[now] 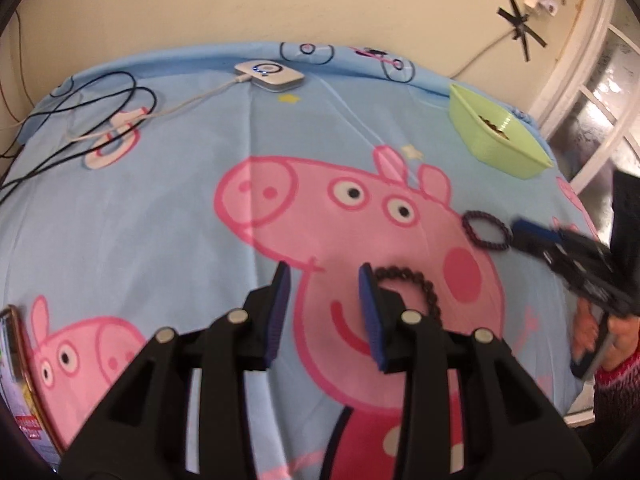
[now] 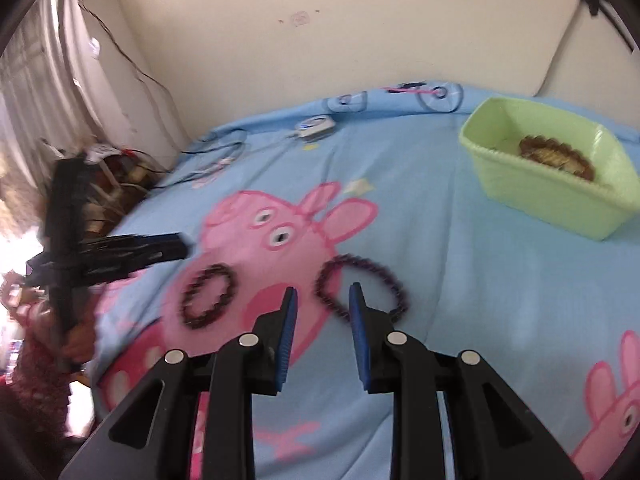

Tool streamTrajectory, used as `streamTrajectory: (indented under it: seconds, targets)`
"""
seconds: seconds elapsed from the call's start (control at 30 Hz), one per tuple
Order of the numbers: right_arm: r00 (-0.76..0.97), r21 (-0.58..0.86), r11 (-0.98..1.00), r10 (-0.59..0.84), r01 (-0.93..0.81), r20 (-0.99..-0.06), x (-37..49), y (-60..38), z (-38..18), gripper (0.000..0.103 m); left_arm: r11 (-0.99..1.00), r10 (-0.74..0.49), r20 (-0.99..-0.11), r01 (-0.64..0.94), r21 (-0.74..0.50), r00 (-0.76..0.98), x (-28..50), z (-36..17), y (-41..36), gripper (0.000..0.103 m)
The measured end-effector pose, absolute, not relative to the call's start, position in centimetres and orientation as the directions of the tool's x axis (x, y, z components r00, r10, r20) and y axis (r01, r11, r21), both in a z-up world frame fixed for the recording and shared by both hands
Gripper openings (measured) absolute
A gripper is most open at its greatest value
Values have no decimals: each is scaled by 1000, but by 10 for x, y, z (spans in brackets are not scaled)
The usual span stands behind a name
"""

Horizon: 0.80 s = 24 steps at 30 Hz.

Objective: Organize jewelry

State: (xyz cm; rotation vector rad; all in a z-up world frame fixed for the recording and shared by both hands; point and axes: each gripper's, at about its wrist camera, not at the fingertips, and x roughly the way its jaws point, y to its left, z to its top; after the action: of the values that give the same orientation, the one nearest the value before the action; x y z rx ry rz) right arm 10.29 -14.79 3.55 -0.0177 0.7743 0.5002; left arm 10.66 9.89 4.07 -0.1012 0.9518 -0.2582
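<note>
Two dark bead bracelets lie on the blue cartoon-pig bedsheet. In the left wrist view, one bracelet (image 1: 430,294) curls just right of my left gripper (image 1: 322,276), partly hidden by its right finger; the jaws stand apart with only sheet between them. A purple bracelet (image 1: 486,234) lies by the blurred tip of the right gripper (image 1: 526,232). In the right wrist view, my right gripper (image 2: 323,296) shows a gap with nothing in it; the purple bracelet (image 2: 360,268) lies just beyond its right finger, the other bracelet (image 2: 208,300) to the left. A green basket (image 2: 552,208) holds a brown bracelet (image 2: 556,156).
A white device (image 1: 269,74) on a cable and loose black cords (image 1: 80,120) lie at the far left of the bed. A printed box (image 1: 16,380) sits at the left edge. The wall backs the bed. A hand in a red sleeve (image 1: 616,348) holds the right tool.
</note>
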Motion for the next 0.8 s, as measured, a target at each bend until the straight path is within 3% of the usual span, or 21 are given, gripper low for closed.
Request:
streamTrajectory:
  seconds: [0.07, 0.23, 0.5, 0.63, 0.73, 0.8]
  targets:
    - [628, 122, 907, 372, -404, -684, 114, -151, 32, 2, 961, -273, -790, 185, -204, 548, 106, 37, 97, 33]
    - [573, 206, 911, 387, -356, -722, 128, -165, 18, 2, 950, -303, -796, 233, -208, 525, 99, 29, 82, 33]
    - [546, 142, 875, 407, -463, -732, 103, -136, 13, 0, 961, -236, -804, 255, -109, 545, 95, 19, 62, 36]
    - [501, 176, 837, 464, -517, -731, 76, -134, 12, 0, 966, -180, -808, 258, -36, 561, 91, 18, 54, 37]
    - [461, 202, 806, 501, -556, -732, 52, -138, 9, 0, 965, -190, -807, 257, -50, 559, 91, 23, 53, 37]
    - [492, 141, 811, 471, -567, -732, 36, -144, 8, 0, 959, -214, -792, 279, -57, 572, 88, 32, 48, 37]
